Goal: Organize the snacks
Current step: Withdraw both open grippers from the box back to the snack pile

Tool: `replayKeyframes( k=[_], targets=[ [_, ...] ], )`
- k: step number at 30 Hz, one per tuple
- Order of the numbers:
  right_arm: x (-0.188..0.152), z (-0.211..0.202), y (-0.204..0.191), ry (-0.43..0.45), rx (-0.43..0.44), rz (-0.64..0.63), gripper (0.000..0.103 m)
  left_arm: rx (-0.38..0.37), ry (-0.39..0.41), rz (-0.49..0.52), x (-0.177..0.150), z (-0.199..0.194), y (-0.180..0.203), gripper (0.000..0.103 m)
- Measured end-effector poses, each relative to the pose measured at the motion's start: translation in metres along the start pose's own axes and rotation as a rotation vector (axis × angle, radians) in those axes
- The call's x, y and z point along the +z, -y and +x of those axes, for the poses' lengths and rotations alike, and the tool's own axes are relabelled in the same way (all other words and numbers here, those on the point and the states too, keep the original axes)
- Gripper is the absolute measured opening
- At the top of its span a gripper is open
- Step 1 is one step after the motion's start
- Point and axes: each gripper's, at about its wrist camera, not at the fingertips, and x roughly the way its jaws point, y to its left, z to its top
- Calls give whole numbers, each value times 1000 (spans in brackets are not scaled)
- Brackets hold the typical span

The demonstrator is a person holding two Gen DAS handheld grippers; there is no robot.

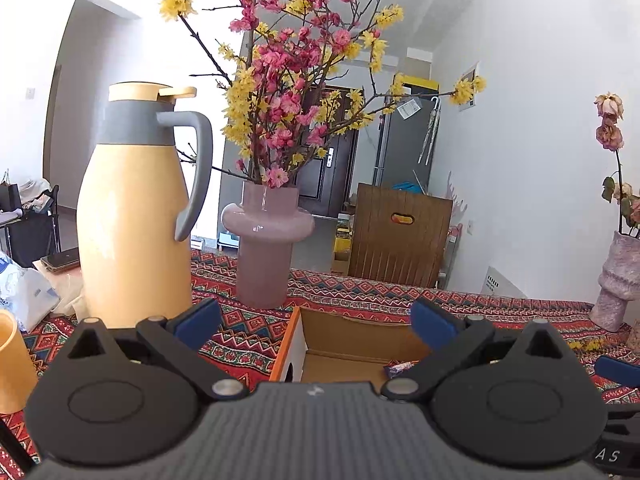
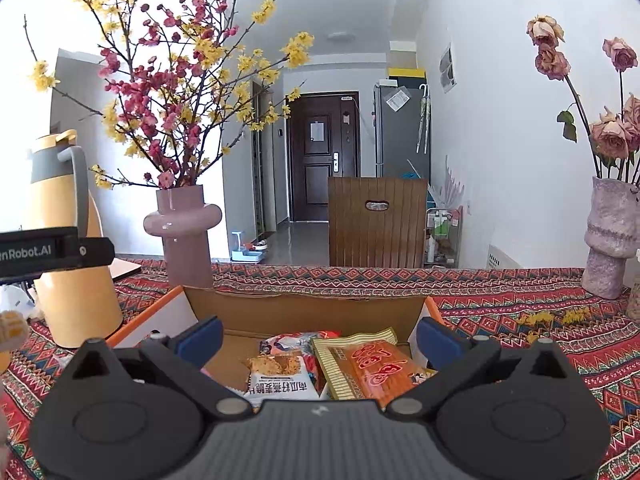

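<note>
**Both grippers spread over the open box, snacks inside**

Left wrist view: left gripper sits low centre, blue pads wide apart, nothing between them. Behind the jaws, the cardboard box stands open on the patterned cloth; orange outer side at frame left of the box, brown inner walls. A small corner of a purple wrapper shows on the box floor near the right finger; the rest of the floor in this view is bare cardboard. Left of the box stands a yellow jug with grey collar and handle. Just right of the jug, a mauve vase holds pink and yellow blossom branches. A yellow cup is at the lower left edge. At the lower right edge a blue pad of the other gripper is visible.

Right wrist view: right gripper low centre, jaws spread, holding nothing. The box fills the middle of the frame, far wall behind the fingers. Inside it, between the fingers: a white bar packet with a printed oat bar, an orange packet with red characters and a gold border just right of it and touching, and a pink packet partly under both. A grey vase with dried roses stands on the cloth at right, well apart from the box. The jug is at the left edge, partly behind the black body of the left gripper.
</note>
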Motion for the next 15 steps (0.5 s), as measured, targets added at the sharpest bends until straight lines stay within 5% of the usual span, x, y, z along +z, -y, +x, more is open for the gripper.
replayKeyframes(
  k=[15],
  targets=[
    [-15,-44,-10,-43,15,-22,103,-53,-34,17,-11,-50,-15,103]
  ],
)
